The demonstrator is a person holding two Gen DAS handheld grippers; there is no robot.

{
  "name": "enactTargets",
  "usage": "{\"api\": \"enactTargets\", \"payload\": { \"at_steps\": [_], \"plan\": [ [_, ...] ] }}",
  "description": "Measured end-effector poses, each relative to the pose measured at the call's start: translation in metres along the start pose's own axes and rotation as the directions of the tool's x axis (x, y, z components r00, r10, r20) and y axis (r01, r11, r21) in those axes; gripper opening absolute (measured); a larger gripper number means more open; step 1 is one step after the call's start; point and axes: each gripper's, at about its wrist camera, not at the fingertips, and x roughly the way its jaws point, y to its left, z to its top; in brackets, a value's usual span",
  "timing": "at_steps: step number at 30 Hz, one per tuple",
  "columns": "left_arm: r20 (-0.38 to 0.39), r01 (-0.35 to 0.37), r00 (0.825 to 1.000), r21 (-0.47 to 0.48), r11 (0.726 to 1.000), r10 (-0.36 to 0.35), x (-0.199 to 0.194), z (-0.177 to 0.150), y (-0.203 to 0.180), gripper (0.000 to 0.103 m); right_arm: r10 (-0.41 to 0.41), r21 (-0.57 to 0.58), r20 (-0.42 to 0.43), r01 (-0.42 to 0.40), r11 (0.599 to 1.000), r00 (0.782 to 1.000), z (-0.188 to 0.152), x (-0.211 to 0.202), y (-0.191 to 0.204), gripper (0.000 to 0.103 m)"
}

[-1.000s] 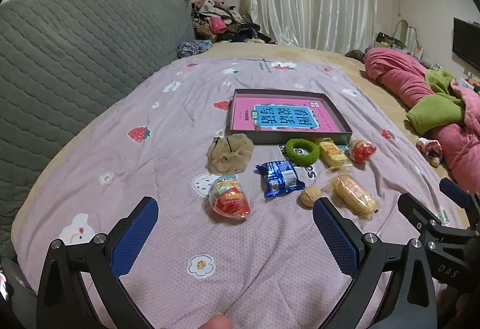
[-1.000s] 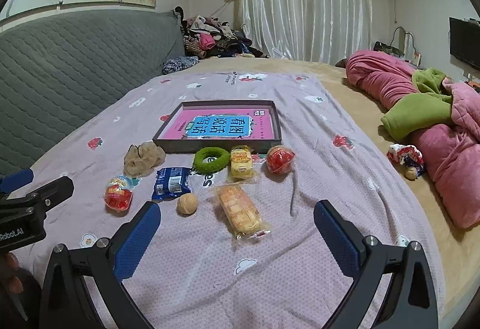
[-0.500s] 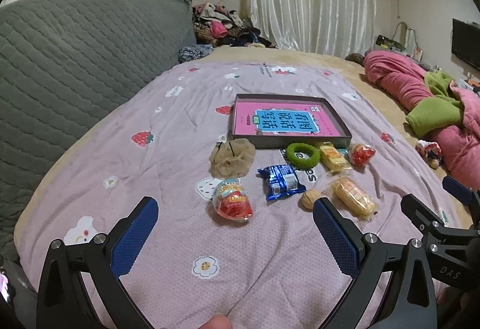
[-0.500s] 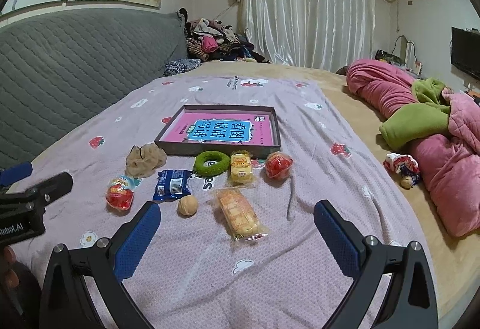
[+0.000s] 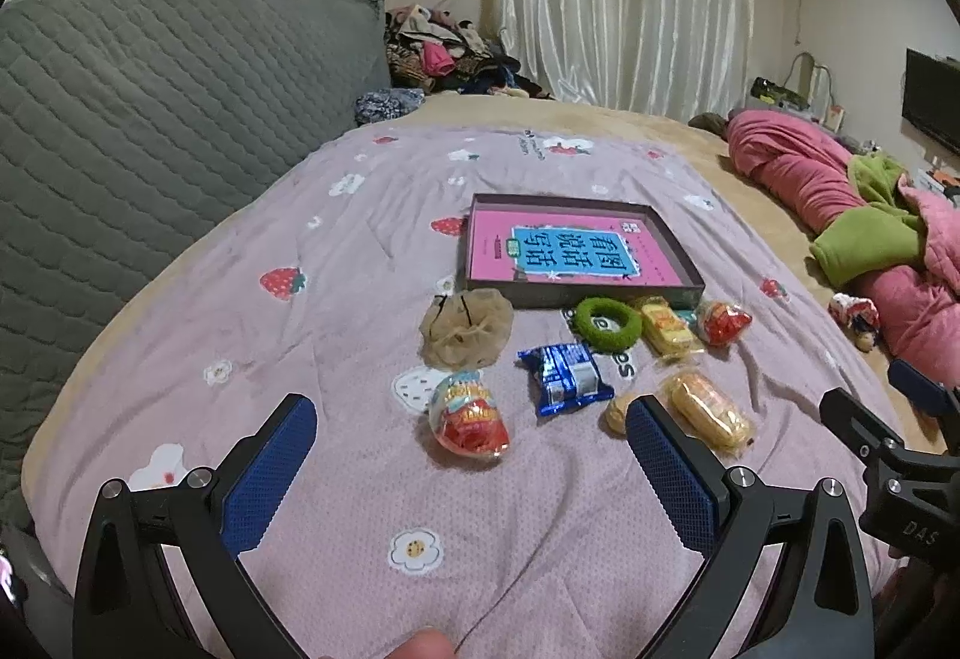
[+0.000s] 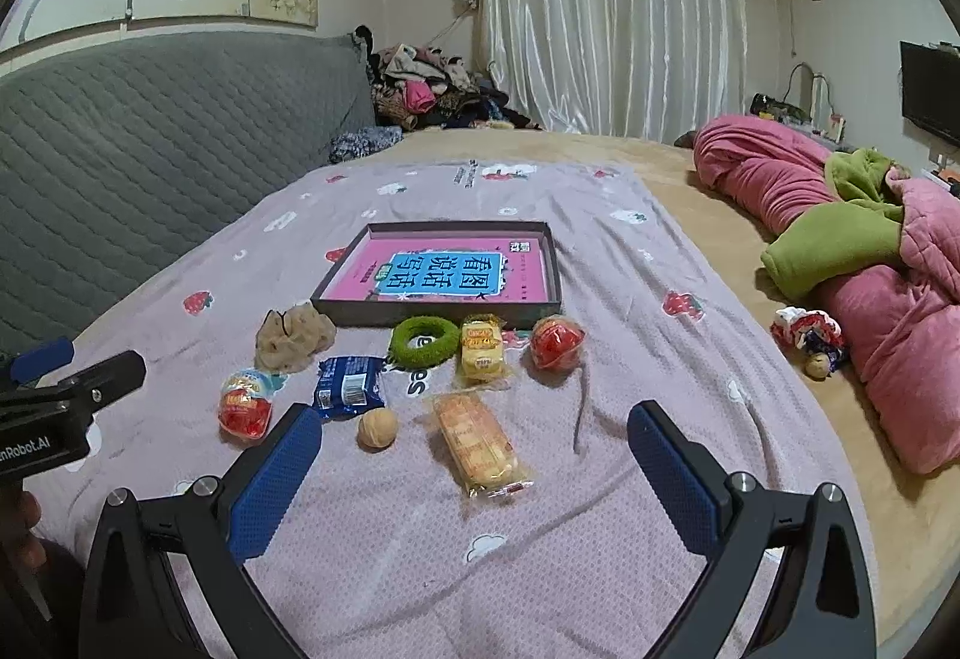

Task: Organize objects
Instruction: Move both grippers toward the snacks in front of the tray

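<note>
Nothing looks sorted yet: the shallow tray (image 6: 543, 263) on the bed (image 6: 630, 251) holds only a pink book (image 6: 441, 272), and all 8 loose items lie on the bedspread in front of it.

From left to right in the right wrist view: a beige scrunchie (image 6: 294, 336), a red-and-clear egg-shaped capsule (image 6: 245, 403), a blue snack packet (image 6: 350, 387), a walnut (image 6: 377, 428), a green ring (image 6: 424, 339), a yellow wrapped cake (image 6: 481, 348), a long wrapped pastry (image 6: 479, 443) and a red wrapped sweet (image 6: 557, 342).

The left gripper (image 5: 471, 455) hangs over the capsule, jaws wide apart and holding nothing. The right gripper (image 6: 474, 455) frames the long pastry, jaws equally wide and empty.

By my reading, every pick remains to be done.
</note>
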Motion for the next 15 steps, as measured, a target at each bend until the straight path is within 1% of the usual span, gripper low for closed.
{"api": "enactTargets", "payload": {
  "at_steps": [5, 8, 13, 15],
  "plan": [
    [0.024, 0.0, 1.0, 0.003, 1.0, 0.0, -0.002, 0.011, -0.003, 0.103, 0.003, -0.007, 0.002, -0.003, 1.0, 1.0, 0.011, 0.004, 0.0, 0.103],
    [0.024, 0.003, 1.0, 0.01, 1.0, -0.003, 0.0, 0.017, -0.005, 0.103, 0.009, -0.014, 0.01, -0.009, 1.0, 1.0, 0.016, 0.004, 0.001, 0.103],
    [0.01, 0.017, 1.0, 0.015, 1.0, -0.017, 0.006, 0.026, -0.004, 0.103, 0.041, 0.003, 0.022, -0.041, 0.999, 0.999, 0.028, 0.007, 0.001, 0.103],
    [0.017, 0.019, 1.0, 0.009, 1.0, -0.019, 0.008, 0.032, 0.0, 0.103, 0.036, -0.005, 0.035, -0.036, 0.999, 0.999, 0.033, 0.006, 0.003, 0.103]
  ]
}}
